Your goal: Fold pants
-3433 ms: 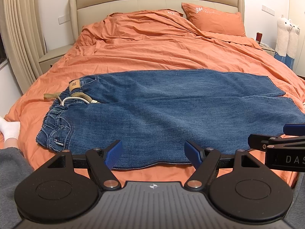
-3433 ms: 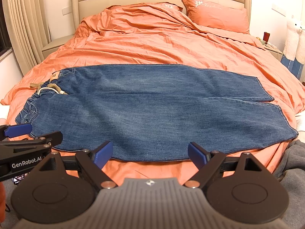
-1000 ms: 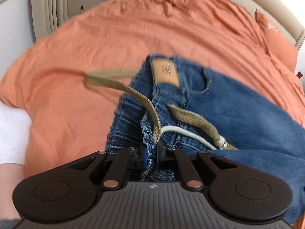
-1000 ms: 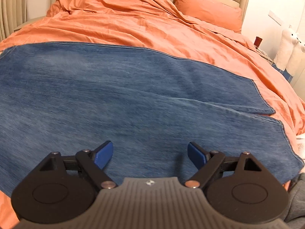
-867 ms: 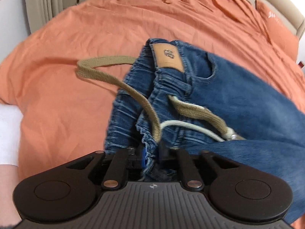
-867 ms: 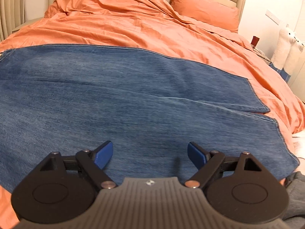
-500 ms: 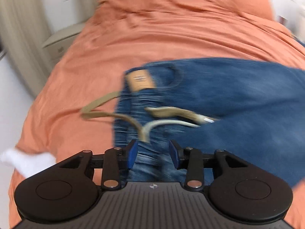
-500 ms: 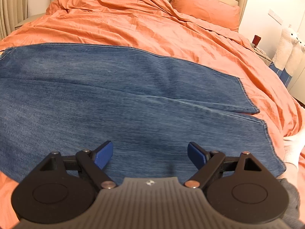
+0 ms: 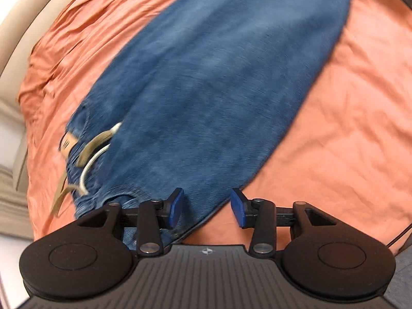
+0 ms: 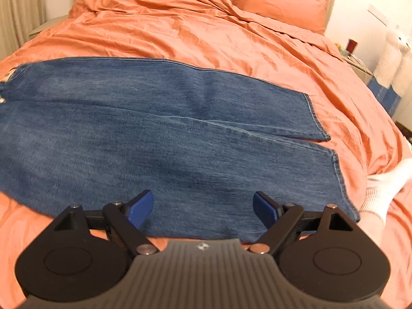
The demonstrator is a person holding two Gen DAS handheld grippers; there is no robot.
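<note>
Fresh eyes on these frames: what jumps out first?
The blue jeans spread flat across the orange duvet, legs side by side and hems toward the right in the right wrist view. In the left wrist view, the waistband end shows a tan drawstring trailing loose. Both tongs, left and right, hang open over the near edge, holding nothing.
</note>
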